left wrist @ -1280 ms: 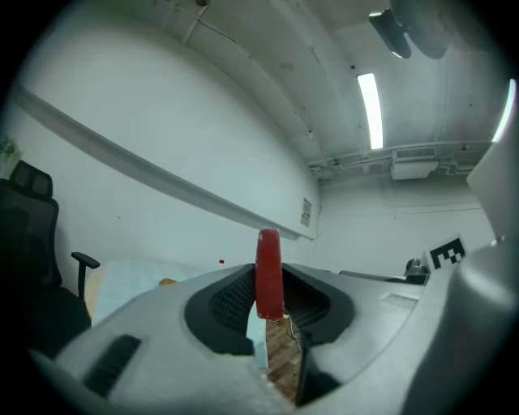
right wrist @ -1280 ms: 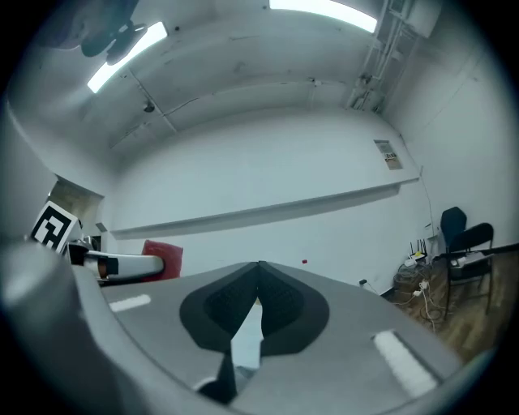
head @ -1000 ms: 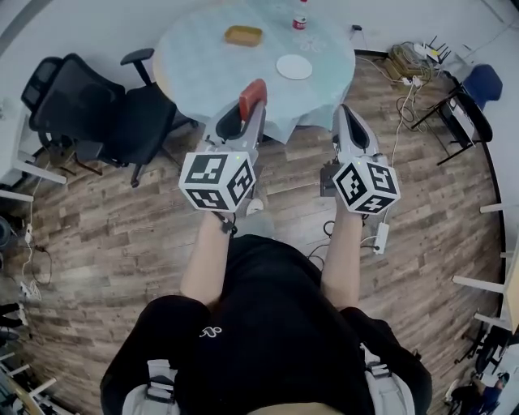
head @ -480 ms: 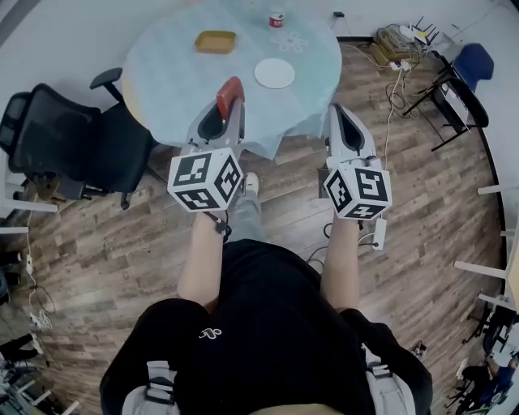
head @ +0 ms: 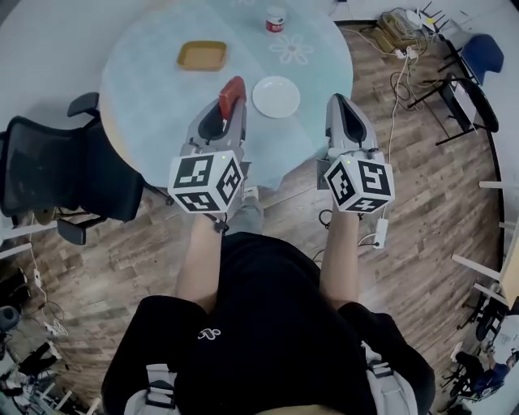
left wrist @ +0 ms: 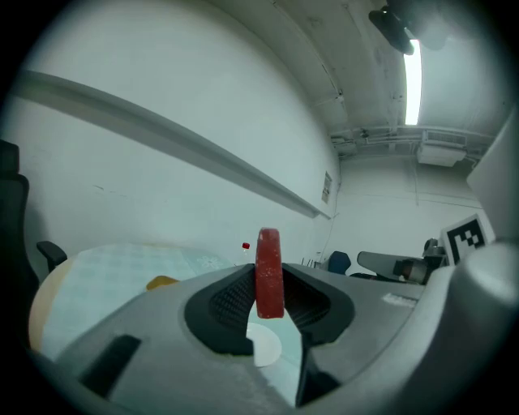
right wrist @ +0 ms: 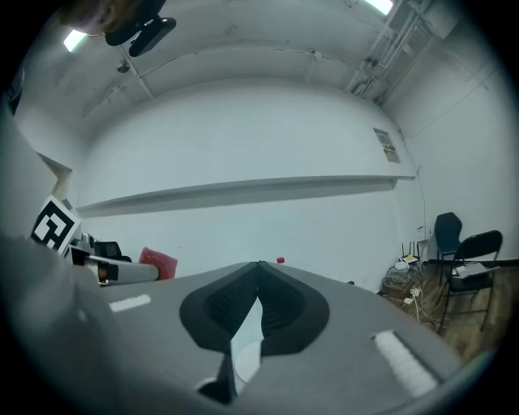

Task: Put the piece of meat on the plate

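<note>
Clenched, my left claw (head: 231, 109) grips the piece of meat (left wrist: 269, 267), with the pads pressed on its two flat faces. My right claw (right wrist: 258, 264) is closed with its jaw tips meeting and nothing between them. In the head view it is level with the left claw and off to its right.

The meat hangs over the near part of the worktop (head: 146, 97), just left of the plate (head: 276, 96) in the head view and not touching it. In the left gripper view a slice of the plate shows through the gap below the meat.

The worktop is round and covered by a pale blue-green cloth (head: 324, 73) with a white flower printed on it. The plate is white, small and bare. A shallow yellow-brown dish (head: 202, 55) sits farther back to the left, and a red and white cup (head: 276, 19) stands near the far edge.

Around it I see a wood-plank floor (head: 438, 211) and a black office chair (head: 57, 182) tucked against the left side of the worktop. A blue chair (head: 484, 57) and a tangle of cables (head: 401, 24) are off to the right. A plain white wall (right wrist: 243, 138) lies beyond.

The meat is a flat red slab with a rounded top. It stands on edge and rises above the jaw tips. Its surface looks slightly grainy.
</note>
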Tool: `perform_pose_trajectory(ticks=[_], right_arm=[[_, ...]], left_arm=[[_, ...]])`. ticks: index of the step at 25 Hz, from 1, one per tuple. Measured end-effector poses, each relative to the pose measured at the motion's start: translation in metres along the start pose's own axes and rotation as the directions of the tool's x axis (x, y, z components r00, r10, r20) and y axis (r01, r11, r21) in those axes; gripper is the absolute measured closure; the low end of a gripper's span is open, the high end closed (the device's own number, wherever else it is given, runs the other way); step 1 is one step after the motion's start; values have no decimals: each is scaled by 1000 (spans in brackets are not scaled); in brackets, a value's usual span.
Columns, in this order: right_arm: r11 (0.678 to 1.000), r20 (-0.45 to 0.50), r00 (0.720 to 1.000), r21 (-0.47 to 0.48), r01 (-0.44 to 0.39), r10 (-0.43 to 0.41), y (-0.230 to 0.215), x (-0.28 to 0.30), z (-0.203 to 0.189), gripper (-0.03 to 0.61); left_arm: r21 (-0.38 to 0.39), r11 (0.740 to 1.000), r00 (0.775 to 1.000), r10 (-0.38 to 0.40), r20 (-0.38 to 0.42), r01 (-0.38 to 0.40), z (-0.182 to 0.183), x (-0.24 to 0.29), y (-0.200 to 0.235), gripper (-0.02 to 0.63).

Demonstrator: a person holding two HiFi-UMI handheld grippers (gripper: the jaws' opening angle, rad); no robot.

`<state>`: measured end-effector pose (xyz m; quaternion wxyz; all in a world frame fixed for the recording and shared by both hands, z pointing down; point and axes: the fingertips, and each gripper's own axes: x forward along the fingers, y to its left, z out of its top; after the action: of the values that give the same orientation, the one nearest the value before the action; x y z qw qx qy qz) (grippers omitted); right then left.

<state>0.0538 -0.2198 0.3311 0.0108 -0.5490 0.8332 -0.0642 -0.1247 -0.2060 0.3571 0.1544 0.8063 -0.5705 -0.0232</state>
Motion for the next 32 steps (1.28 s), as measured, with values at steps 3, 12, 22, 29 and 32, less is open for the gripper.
perform_pose_trajectory(ticks=[3, 12, 22, 29, 32], right_arm=[[1000, -8, 1000, -8, 0, 0, 2, 54, 4, 572], [995, -137, 987, 41, 88, -81, -50, 95, -39, 572], [994, -223, 973, 76, 80, -61, -82, 108, -67, 572], [979, -260, 956, 114, 166, -132, -121, 93, -83, 572], [973, -268, 952, 130, 188, -148, -136, 88, -91, 572]], left_arm=[[-8, 1000, 1000, -12, -26, 12, 5, 37, 31, 528], [-63, 994, 981, -98, -167, 88, -36, 111, 38, 528], [-296, 953, 776, -234, -586, 64, -191, 159, 35, 528], [-480, 877, 701, -330, -632, -19, -232, 203, 43, 526], [-519, 853, 675, -348, -650, -60, -254, 212, 41, 526]])
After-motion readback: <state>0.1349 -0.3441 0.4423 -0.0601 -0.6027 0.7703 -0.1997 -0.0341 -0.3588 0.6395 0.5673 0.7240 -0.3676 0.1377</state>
